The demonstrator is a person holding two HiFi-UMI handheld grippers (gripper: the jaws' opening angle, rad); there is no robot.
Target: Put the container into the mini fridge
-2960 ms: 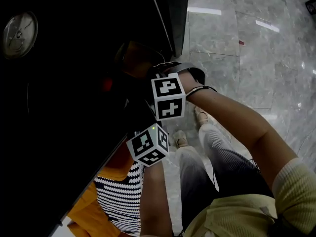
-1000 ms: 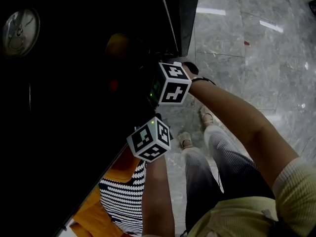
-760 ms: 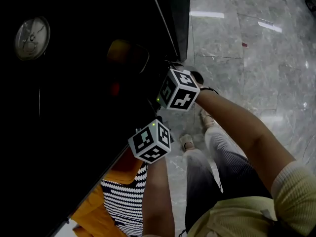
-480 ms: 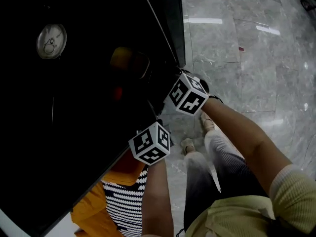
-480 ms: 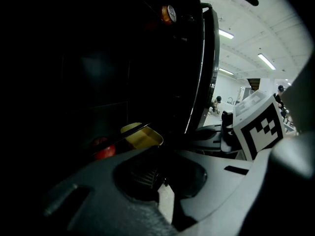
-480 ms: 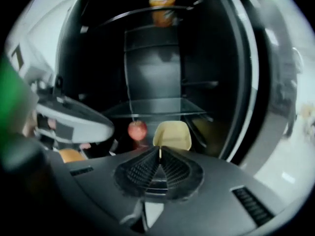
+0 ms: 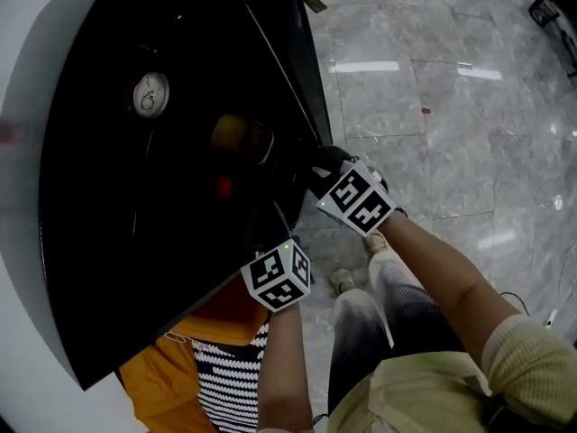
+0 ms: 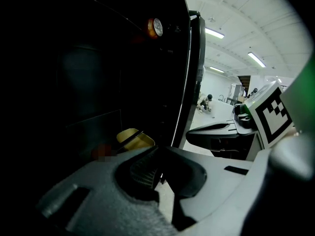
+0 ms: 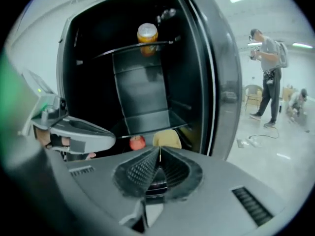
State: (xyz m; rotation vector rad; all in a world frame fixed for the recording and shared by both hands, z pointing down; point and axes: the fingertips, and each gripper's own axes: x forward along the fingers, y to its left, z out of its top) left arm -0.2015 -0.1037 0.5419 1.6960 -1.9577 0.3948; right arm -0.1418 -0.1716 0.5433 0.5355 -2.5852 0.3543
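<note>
The right tool (image 9: 159,152) has drawn back from the open mini fridge (image 9: 142,85), clenched on nothing. The left tool (image 8: 157,152) is clenched empty too. The yellow container (image 9: 166,138) sits inside, straight ahead of the right tool, just beside a red round thing (image 9: 137,142).

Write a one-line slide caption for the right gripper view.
Shut, empty right tongs face the open mini fridge: yellow container and red item low inside, can on upper shelf.

Murky black mini fridge (image 7: 117,242), ceiling-light glare streaking glossy floor (image 7: 451,152), fisheye-warped edges
</note>
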